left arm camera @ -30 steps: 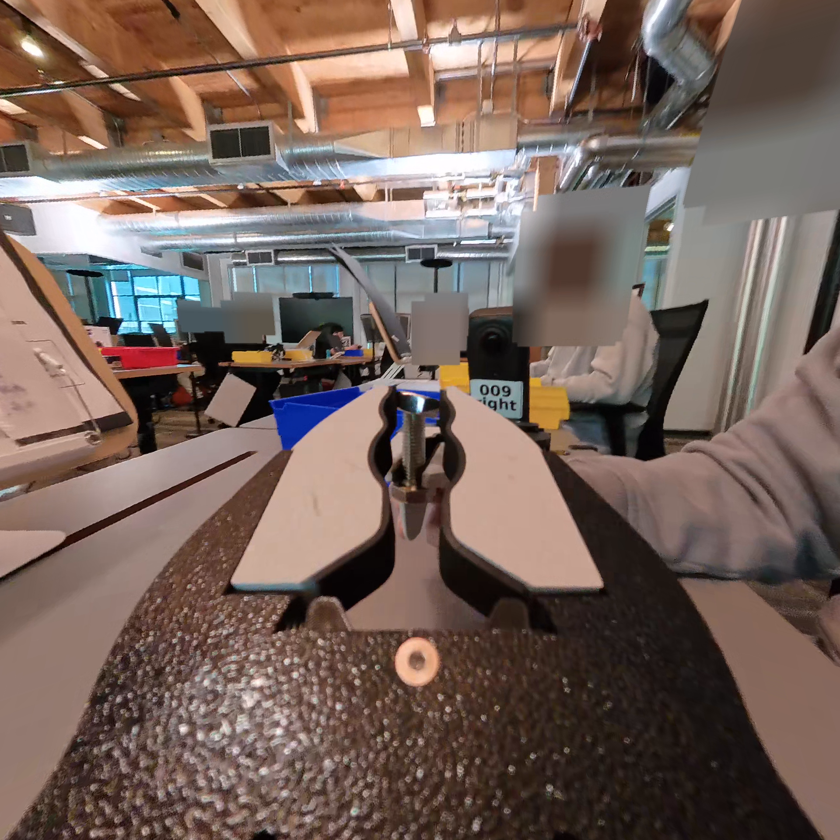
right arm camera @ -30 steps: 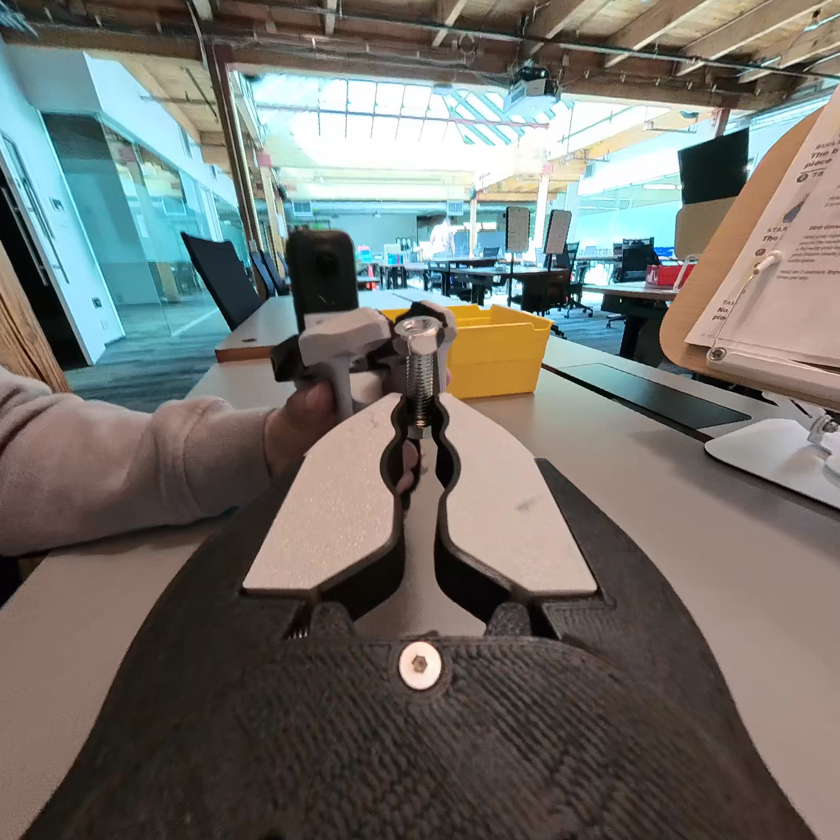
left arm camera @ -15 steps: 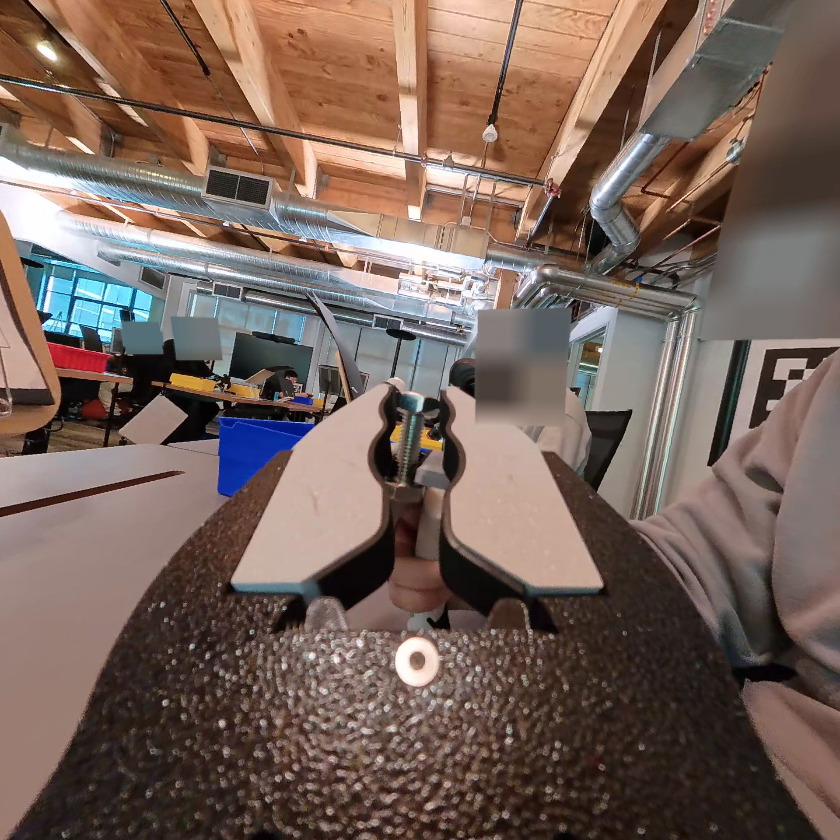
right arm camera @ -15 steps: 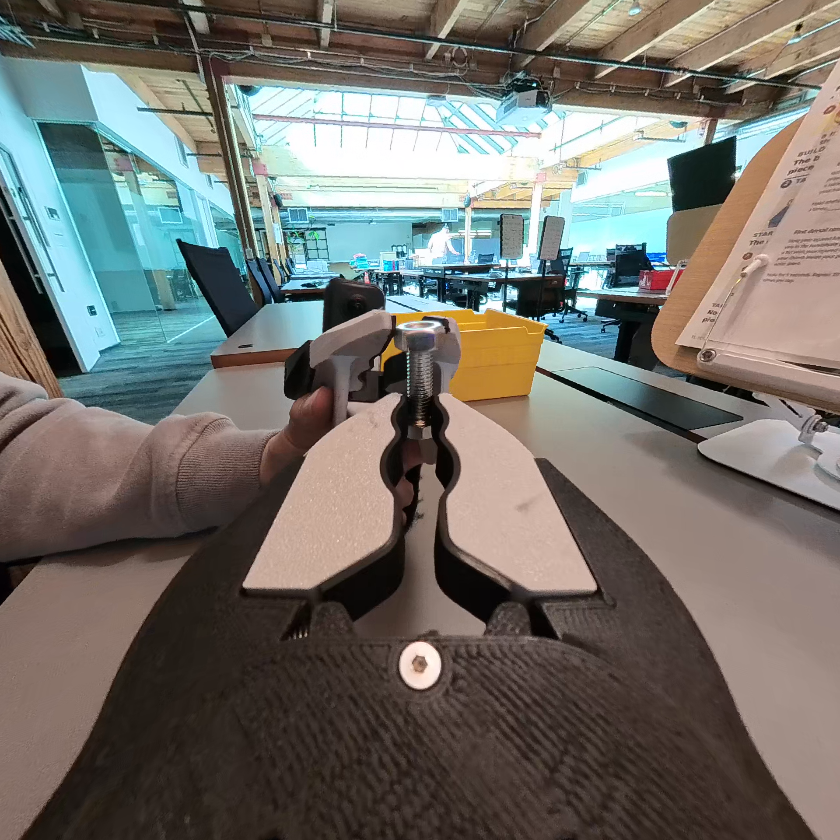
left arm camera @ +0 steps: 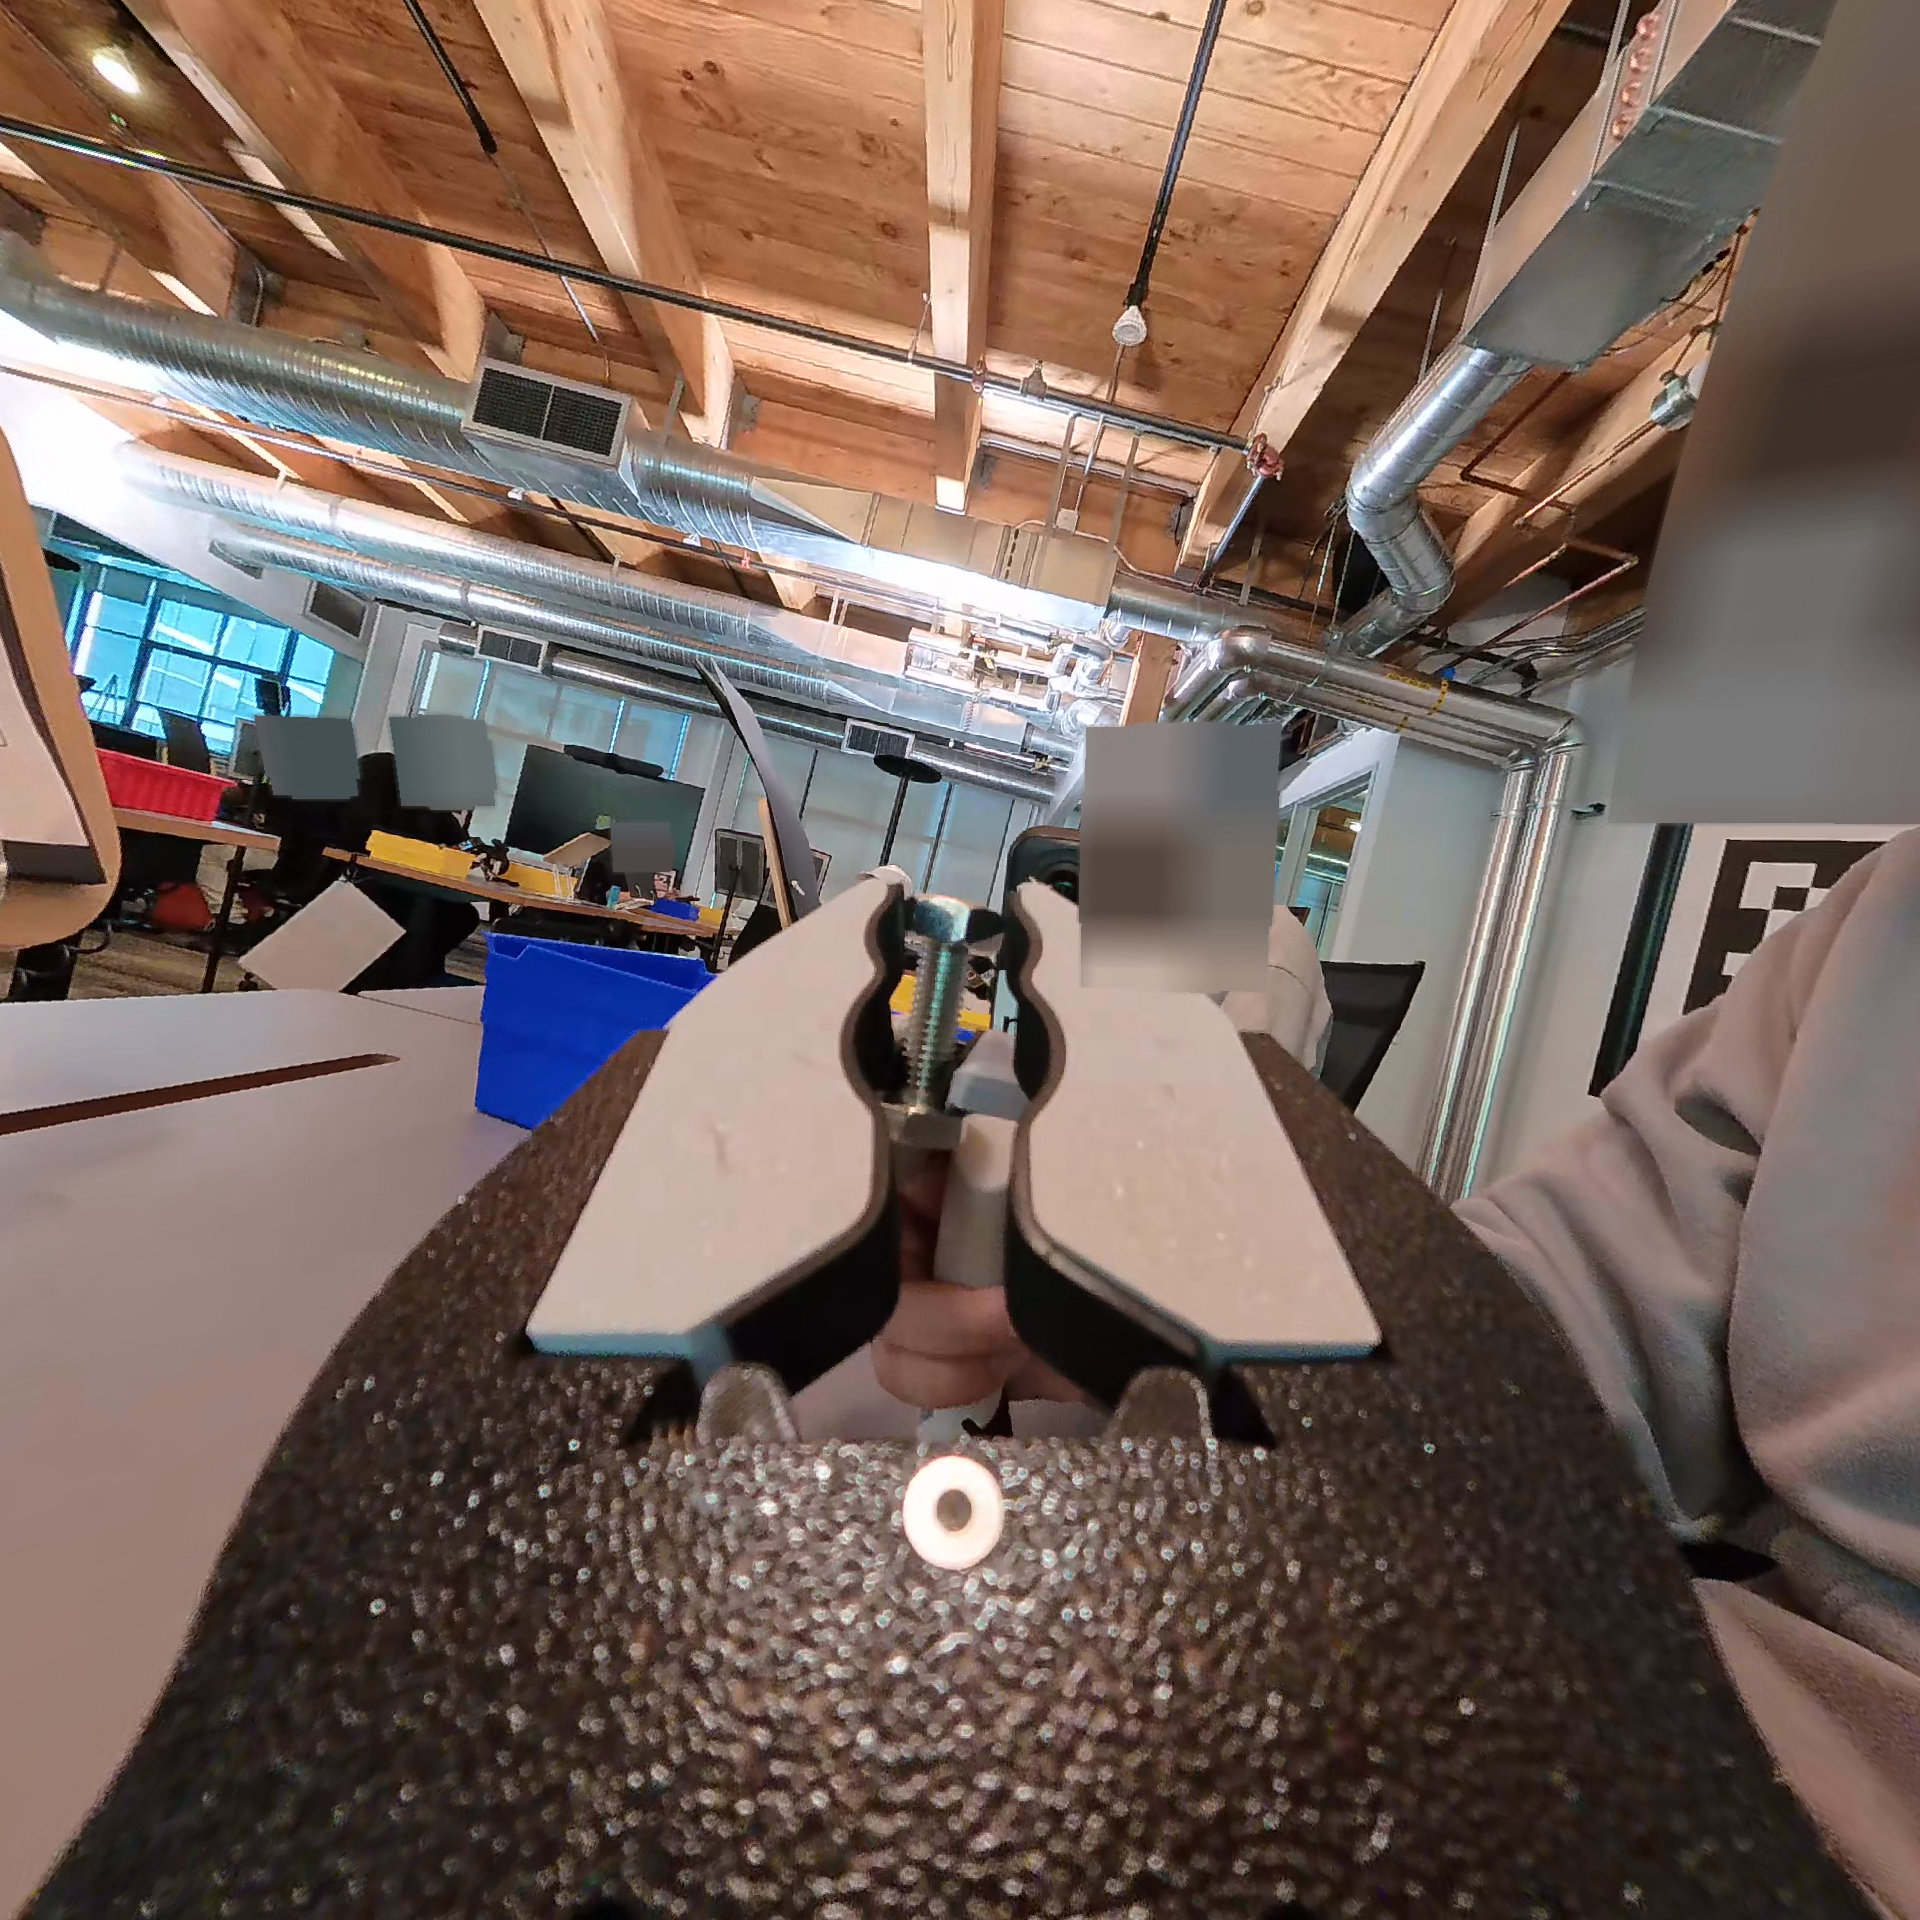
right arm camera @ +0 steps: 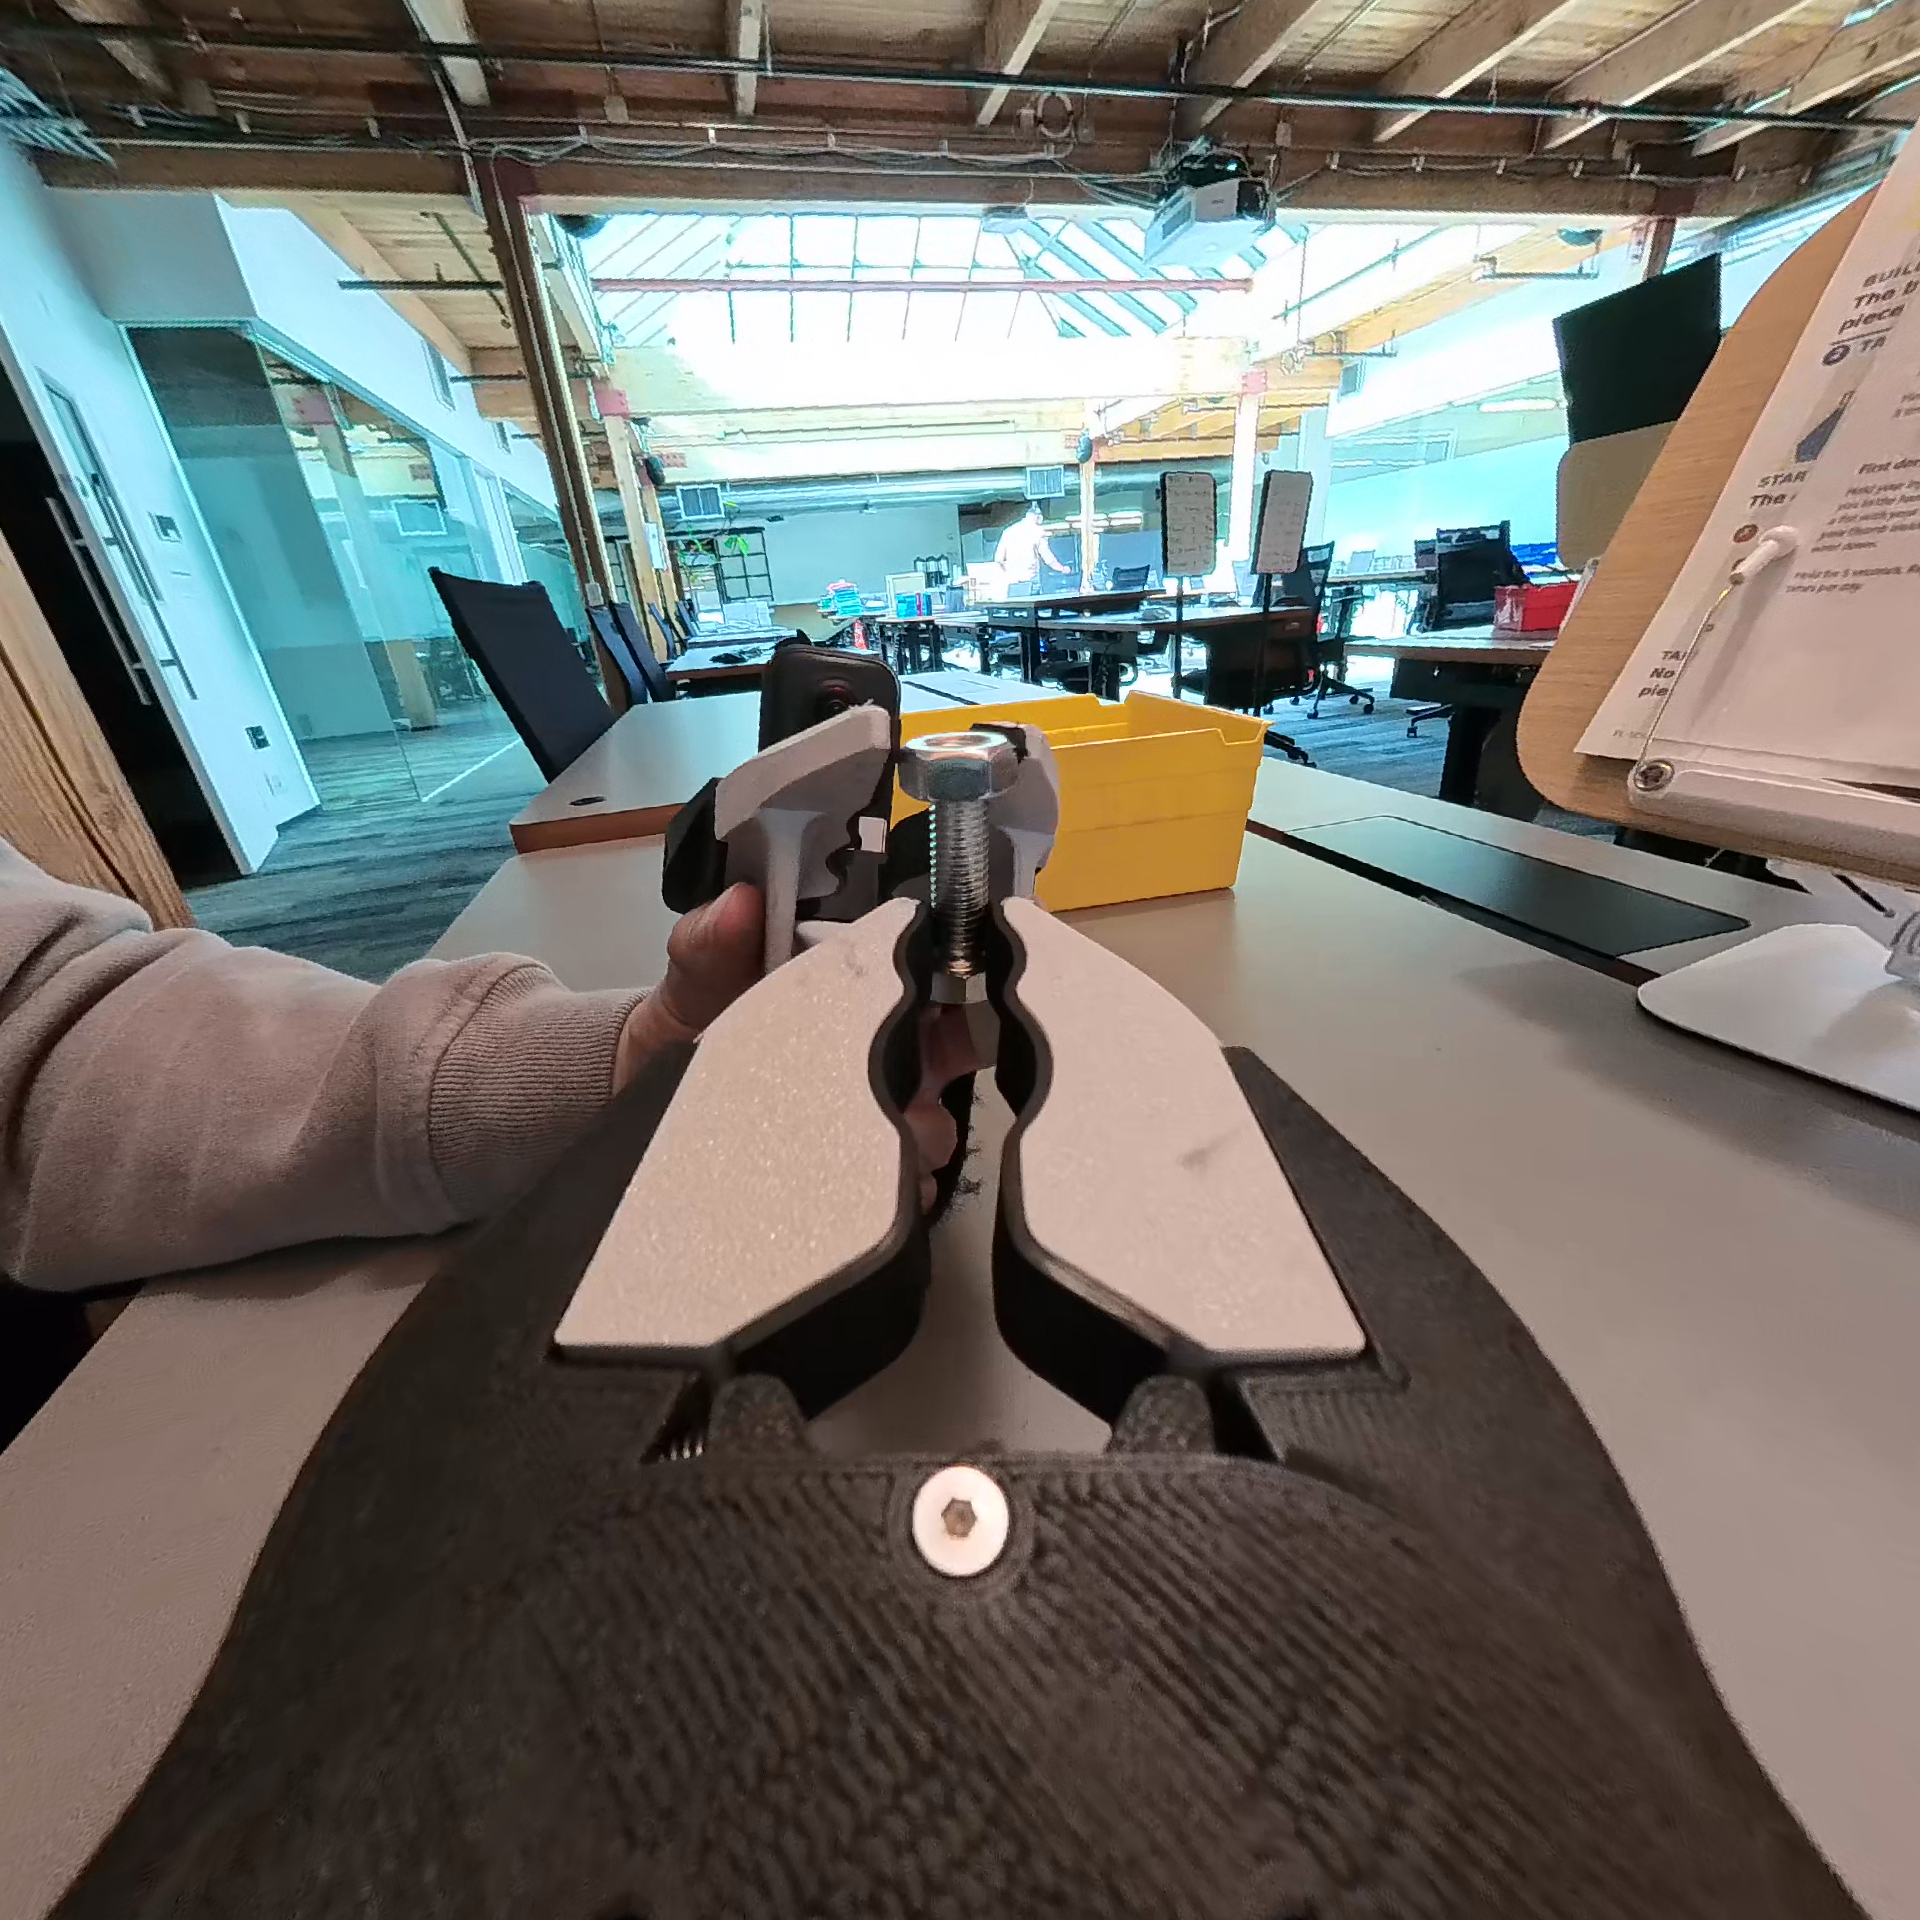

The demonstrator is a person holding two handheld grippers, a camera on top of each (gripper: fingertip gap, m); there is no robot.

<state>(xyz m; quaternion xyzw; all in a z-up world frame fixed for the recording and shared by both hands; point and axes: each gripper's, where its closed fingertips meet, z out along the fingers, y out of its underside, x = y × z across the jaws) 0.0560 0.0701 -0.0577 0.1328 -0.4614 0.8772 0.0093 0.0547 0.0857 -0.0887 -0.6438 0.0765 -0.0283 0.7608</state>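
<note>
We see a steel hex bolt upright in the air above the tabletop. The left gripper clamps its head, the right gripper its nut end. It looks heavy, stiff and slippery; the flats seem the surest place to hold.

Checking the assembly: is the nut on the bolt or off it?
On: the nut sits around the lower end of the upright bolt, on its threads.

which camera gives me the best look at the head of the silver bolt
The right wrist view: the bolt stands against the yellow bin, hex head and threads sharp. The left wrist view shows the same bolt smaller, partly hidden between the tongs.
</note>
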